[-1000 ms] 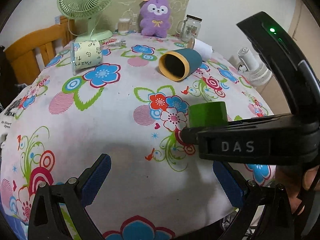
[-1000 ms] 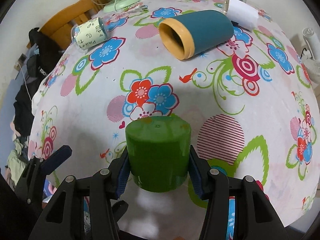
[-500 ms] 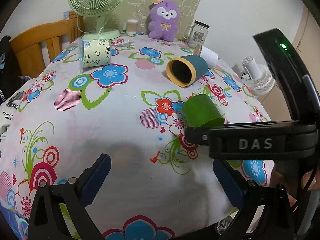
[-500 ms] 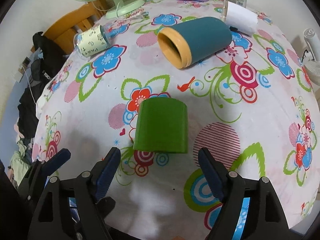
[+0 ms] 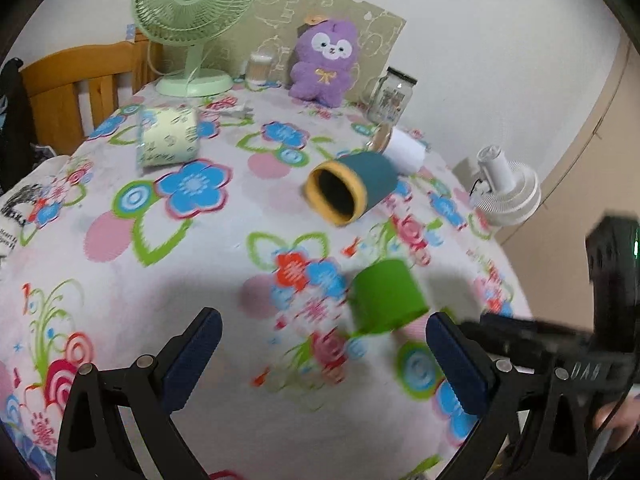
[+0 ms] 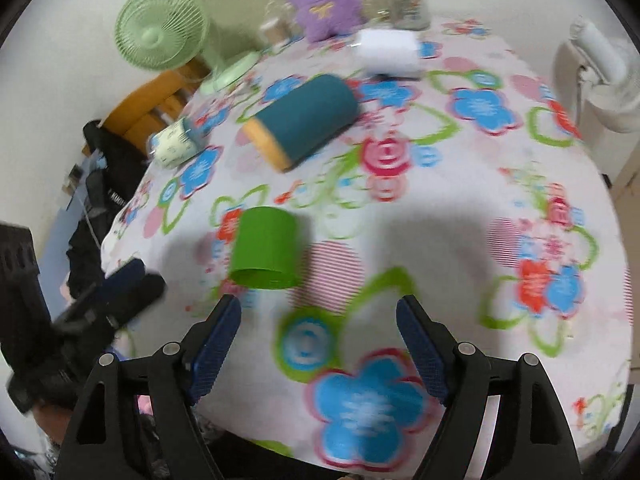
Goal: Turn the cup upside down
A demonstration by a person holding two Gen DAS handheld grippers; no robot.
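Cup (image 6: 264, 248) stands mouth-down on the surface (image 6: 460, 208), so flipping looks finished; both hand-held grippers (image 5: 320, 356) (image 6: 318, 344) gape wide, empty, and need only retreat.

Green cup (image 6: 264, 254) noted; teal cup (image 6: 308, 118) with yellow rim; tablecloth (image 6: 460, 208) white, flowers blue, red, pink; purple plush (image 5: 325, 64) upper centre.

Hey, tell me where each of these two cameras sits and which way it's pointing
Left wrist: on the open left gripper, facing across the floral tablecloth toward the mint desk fan; the right gripper shows at right.
Right wrist: on the open right gripper, facing the same way from further right; the left gripper shows at left.
Shared: the small green cup standing mouth-down, and the teal tumbler lying on its side.
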